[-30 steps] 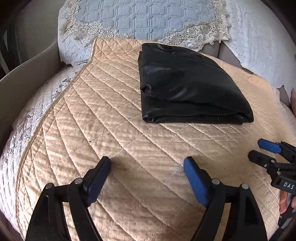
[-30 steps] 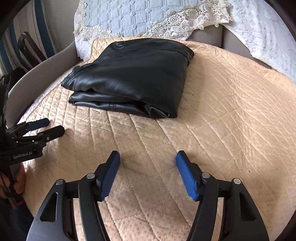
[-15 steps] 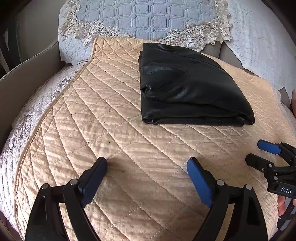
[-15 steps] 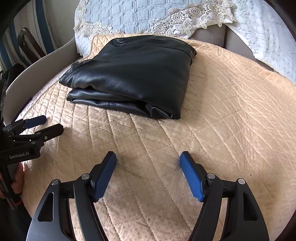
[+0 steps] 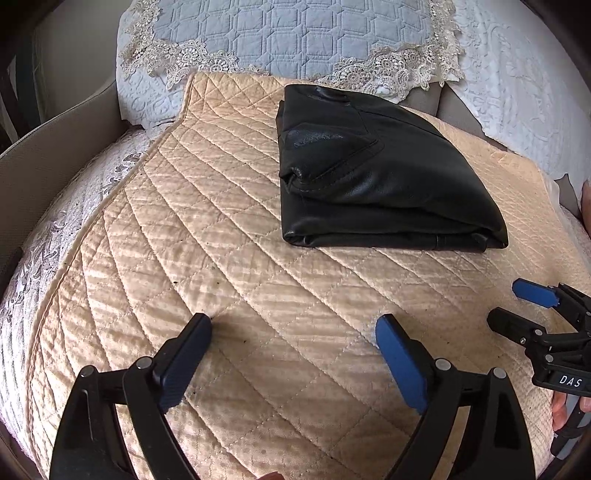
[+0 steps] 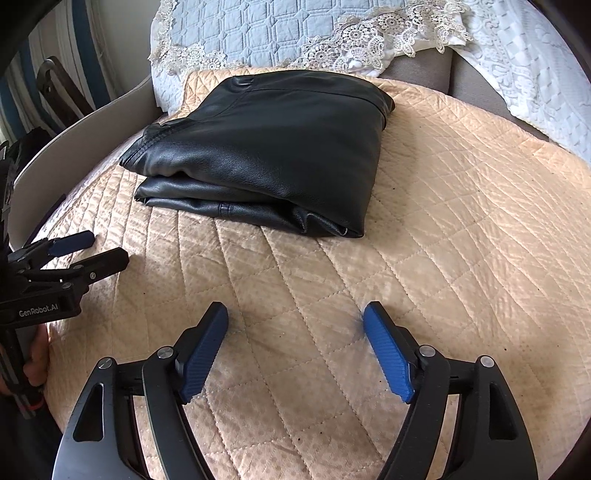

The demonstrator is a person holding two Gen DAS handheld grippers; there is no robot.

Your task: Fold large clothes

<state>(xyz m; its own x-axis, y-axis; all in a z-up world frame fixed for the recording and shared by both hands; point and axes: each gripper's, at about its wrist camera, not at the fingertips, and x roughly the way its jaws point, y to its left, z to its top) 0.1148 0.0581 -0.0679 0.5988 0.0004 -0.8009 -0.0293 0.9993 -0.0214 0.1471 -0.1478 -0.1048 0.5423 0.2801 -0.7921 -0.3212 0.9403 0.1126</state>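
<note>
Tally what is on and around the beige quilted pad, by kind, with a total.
Folded black leather garment: 1
Beige quilted pad: 1
Blue quilted lace-trimmed cover: 1
Claws, both open: 2, the left claw and the right claw
Total: 5

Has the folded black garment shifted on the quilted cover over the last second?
No. The black garment keeps its spot against the beige cover's stitching and the lace pillow.

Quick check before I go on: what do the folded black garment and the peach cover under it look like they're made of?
The folded black garment looks like leather or faux leather: smooth sheen, fine grain, stitched seams; which of the two I cannot tell. The peach quilted cover looks like satiny padded fabric: soft shine and diamond stitching. Both claws hang open, clear of the garment.
</note>
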